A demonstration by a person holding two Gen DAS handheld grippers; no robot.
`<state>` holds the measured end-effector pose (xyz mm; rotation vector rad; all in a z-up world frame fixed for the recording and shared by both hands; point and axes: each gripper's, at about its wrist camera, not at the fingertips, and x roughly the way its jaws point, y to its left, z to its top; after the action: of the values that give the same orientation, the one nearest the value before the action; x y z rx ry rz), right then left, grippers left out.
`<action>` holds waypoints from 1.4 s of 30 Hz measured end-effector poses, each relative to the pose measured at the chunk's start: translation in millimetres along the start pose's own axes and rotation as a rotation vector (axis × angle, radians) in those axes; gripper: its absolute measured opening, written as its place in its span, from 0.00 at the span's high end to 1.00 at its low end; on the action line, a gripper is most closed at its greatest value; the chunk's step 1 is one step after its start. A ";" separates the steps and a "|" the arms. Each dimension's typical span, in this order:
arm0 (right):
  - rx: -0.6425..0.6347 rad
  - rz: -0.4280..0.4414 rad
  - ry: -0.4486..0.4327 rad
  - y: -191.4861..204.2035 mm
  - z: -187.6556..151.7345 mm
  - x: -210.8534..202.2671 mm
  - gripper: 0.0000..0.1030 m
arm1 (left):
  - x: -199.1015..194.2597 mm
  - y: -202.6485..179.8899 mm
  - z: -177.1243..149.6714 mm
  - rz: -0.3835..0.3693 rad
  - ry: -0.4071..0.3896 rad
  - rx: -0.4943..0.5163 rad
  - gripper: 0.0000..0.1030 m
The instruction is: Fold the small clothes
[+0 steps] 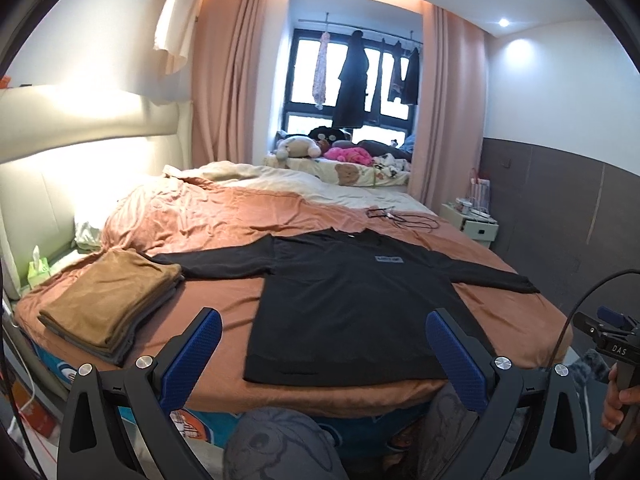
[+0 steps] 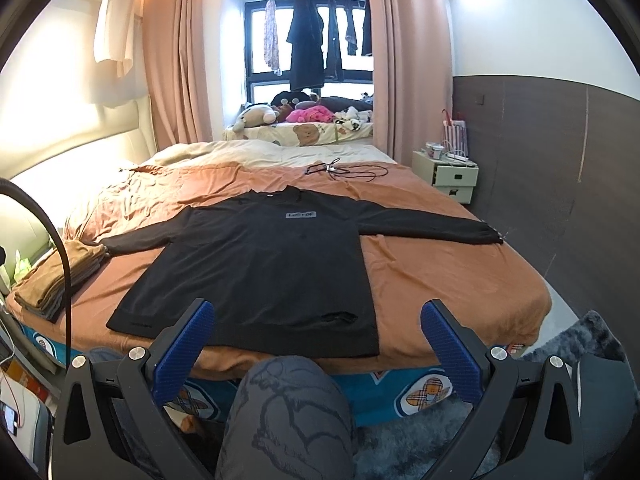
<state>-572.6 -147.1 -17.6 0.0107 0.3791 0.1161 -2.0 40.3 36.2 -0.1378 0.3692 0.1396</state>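
You are holding the left gripper [image 1: 320, 354] and the right gripper [image 2: 316, 340] above the foot edge of the bed, both with jaws spread wide and gripping nothing. The black long-sleeved shirt [image 1: 352, 300] is lying flat and face up on the orange bedsheet [image 2: 440, 272], sleeves stretched out to both sides, its hem nearest you. In each wrist view the hem is sitting between the blue pads, though the jaws are hovering clear of the fabric. A stack of folded clothes [image 1: 108, 304], tan on top, is resting left of the shirt, just touching the left cuff. Beyond, a black cable [image 2: 348, 171] is lying on the sheet, and pink curtains [image 1: 228, 80] are framing a window with hanging garments.
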 end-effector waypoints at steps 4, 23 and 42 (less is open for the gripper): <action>-0.015 0.008 0.008 3.3 7.7 18.6 0.00 | 16.8 11.3 7.7 0.022 0.019 -0.009 0.00; -0.037 0.019 0.097 27.0 56.2 121.5 0.00 | 114.5 80.2 31.1 0.162 0.130 -0.099 0.00; -0.104 0.197 0.082 31.0 75.1 209.9 0.00 | 215.9 177.1 53.0 0.215 0.174 -0.304 0.10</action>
<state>-354.7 -91.3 -24.3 -0.0598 0.4527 0.3315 187.4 246.4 -13.5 -0.4126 0.5355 0.3977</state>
